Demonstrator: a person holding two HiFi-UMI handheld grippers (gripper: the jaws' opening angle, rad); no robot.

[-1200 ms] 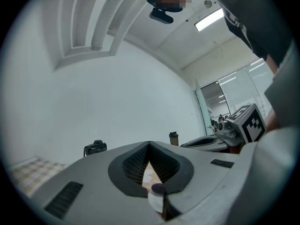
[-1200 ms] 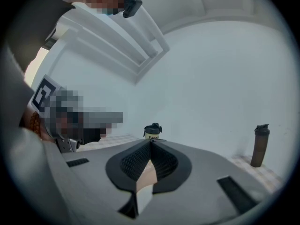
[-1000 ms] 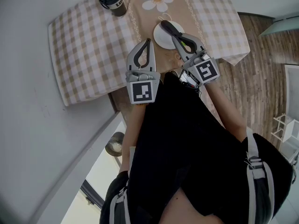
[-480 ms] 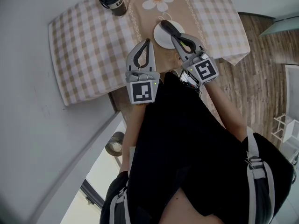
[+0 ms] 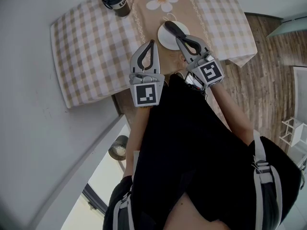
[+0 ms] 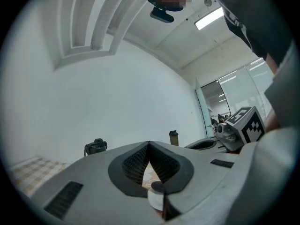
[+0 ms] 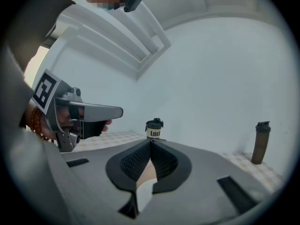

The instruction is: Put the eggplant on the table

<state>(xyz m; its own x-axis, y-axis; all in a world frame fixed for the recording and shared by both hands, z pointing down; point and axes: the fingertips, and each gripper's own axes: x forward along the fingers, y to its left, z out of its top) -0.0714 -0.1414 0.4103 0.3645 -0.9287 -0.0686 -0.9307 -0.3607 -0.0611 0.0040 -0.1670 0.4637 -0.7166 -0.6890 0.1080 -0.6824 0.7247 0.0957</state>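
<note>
The eggplant [image 5: 172, 28] lies on the plate [image 5: 163, 40] just ahead of the right gripper [image 5: 181, 38], roughly in line with its pressed-together jaws, while the left gripper [image 5: 152, 43], jaws likewise together, sits farther off.

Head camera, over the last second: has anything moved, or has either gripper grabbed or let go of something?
Nothing visibly changed. The left gripper and right gripper are where they were, both shut and empty. The eggplant is still on the white plate.
</note>
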